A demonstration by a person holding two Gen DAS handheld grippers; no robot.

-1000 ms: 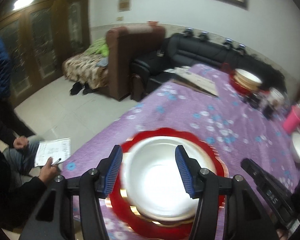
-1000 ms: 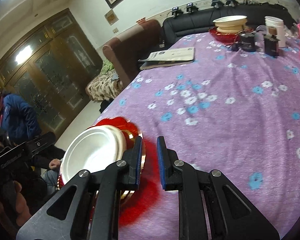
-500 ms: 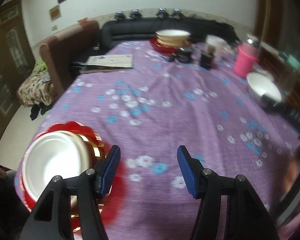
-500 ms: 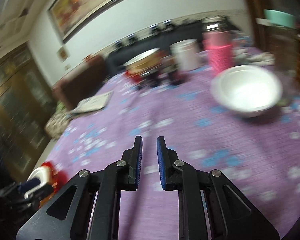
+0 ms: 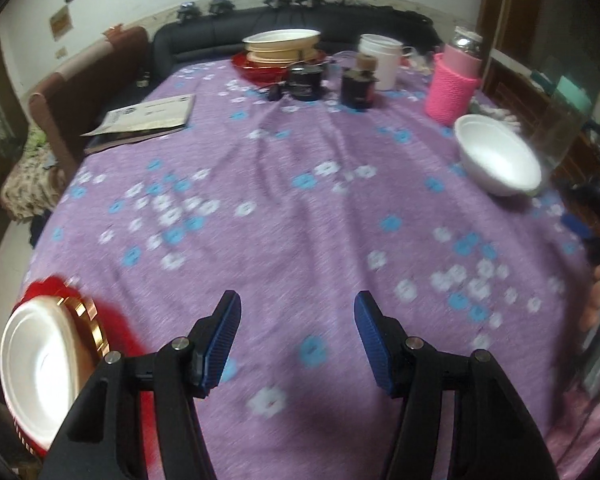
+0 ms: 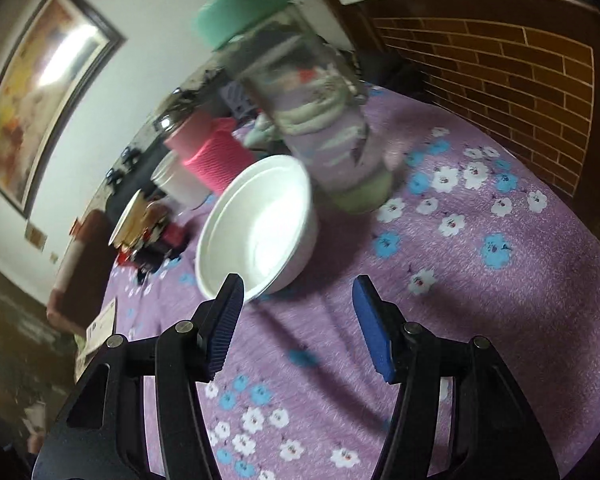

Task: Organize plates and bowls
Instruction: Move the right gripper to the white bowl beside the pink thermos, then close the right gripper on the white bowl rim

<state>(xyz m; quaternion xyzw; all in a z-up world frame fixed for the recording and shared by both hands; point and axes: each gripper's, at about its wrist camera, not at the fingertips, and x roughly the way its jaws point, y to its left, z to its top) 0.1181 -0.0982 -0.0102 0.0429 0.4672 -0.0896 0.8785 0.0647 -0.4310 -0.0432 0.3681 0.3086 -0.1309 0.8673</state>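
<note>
From my left wrist camera I get the whole round table under its purple flowered cloth (image 5: 284, 184). A white bowl sitting on a red, gold-rimmed plate (image 5: 40, 364) lies at about eight o'clock, right at the table's near edge and beside my left gripper (image 5: 298, 340). A second stack of cream bowls on a red plate (image 5: 280, 54) sits at twelve o'clock on the far side, with two dark jars (image 5: 328, 82) just in front of it, a white lidded tub (image 5: 380, 60) to their right and a flat booklet (image 5: 148, 118) at ten o'clock. None of the near stack shows from my right wrist camera.

That right view gives me instead a close look at the lone white foam-like bowl (image 6: 260, 228), upright, empty, smooth inside with a stepped rim, standing directly ahead at eleven o'clock of my right gripper (image 6: 298, 320). Its near rim is just beyond my left pad; I cannot tell whether they touch. Behind it stand a clear jar with a green lid (image 6: 296, 92), blurred, and a bottle in a pink knitted sleeve (image 6: 216, 156). In the left view the same bowl (image 5: 498, 160) sits at two o'clock, near the table's right edge.

My left gripper's jaws stand apart over bare cloth, nothing between them. My right gripper's jaws are opening, also with only cloth between them.
</note>
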